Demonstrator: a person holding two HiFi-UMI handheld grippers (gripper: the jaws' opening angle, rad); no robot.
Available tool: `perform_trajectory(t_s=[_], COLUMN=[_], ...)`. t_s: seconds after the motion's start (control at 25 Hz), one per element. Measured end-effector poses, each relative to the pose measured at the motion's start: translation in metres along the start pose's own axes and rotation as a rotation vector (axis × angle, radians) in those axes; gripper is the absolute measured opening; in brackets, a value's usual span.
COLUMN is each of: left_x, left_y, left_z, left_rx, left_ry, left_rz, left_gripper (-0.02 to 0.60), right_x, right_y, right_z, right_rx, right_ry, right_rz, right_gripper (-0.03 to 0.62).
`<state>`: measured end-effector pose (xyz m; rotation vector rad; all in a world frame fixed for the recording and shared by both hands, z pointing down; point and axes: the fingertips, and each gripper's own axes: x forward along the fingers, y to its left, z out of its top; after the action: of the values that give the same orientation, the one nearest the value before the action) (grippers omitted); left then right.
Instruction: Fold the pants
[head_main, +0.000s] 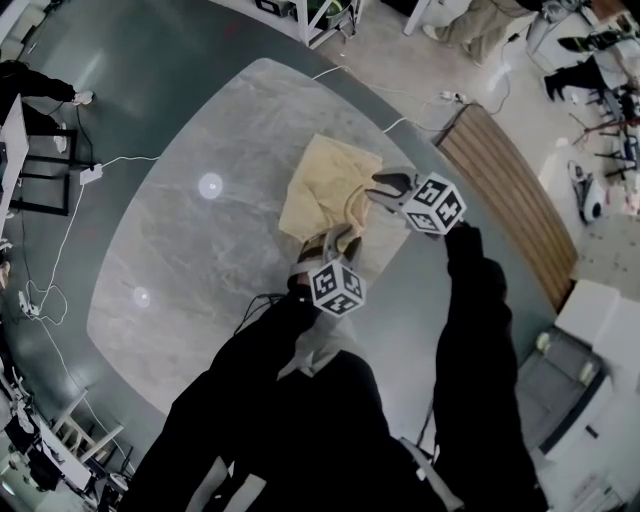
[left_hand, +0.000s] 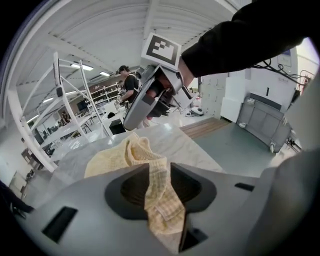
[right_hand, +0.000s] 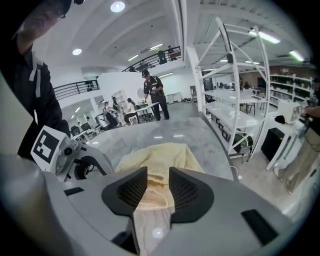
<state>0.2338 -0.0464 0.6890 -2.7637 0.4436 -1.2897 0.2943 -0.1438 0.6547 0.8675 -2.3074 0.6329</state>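
Open workshop hall, grey marble table (head_main: 170, 270). Yellow pants (head_main: 325, 185) lying in a compact bundle near far edge; looks mostly folded, final tidy probably left. Left gripper (left_hand: 160, 175) released, cloth strip loose between jaws. Right gripper (right_hand: 158, 185) released, empty, at pants' edge.

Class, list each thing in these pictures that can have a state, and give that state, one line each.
pants: rumpled and loosely folded on the table, one strip lifted off it.
left claw: open, a strip of the pants draped between its jaws.
right claw: open, gripping nothing, just above the pants.
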Motion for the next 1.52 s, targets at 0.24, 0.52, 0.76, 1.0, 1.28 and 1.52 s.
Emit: perform_trajectory(t_s=[0.24,0.52,0.76,1.0,1.28,1.52], left_x=[-0.029,-0.094,-0.167,-0.239,-0.308,-0.362], left_y=[0.019,0.058,0.08,0.087,0.076,0.057], left_z=[0.011,0.029,0.037,0.039,0.036,0.047], left_rx=[-0.104,-0.426,-0.645,-0.715,-0.735,-0.702], left_ry=[-0.051,-0.186,-0.314,-0.439,-0.54,-0.602], left_rz=[0.04,0.065,0.1,0.188,0.24,0.269], left_gripper=[0.112,0.11,0.066,0.003,0.002,0.002], right_x=[-0.015,-0.062,-0.112,-0.137,-0.151,-0.174], right_y=[0.015,0.059,0.114,0.181,0.249,0.291], right_z=[0.028,0.079,0.106,0.129,0.144,0.149], right_rx=[0.082,0.264,0.368,0.305,0.286,0.269], right_ry=[-0.114,-0.364,-0.531,-0.637,-0.691,-0.725], right_rz=[-0.119,-0.223,-0.352,-0.451,-0.495,-0.542], right_gripper=[0.12,0.12,0.081,0.005,0.003,0.003])
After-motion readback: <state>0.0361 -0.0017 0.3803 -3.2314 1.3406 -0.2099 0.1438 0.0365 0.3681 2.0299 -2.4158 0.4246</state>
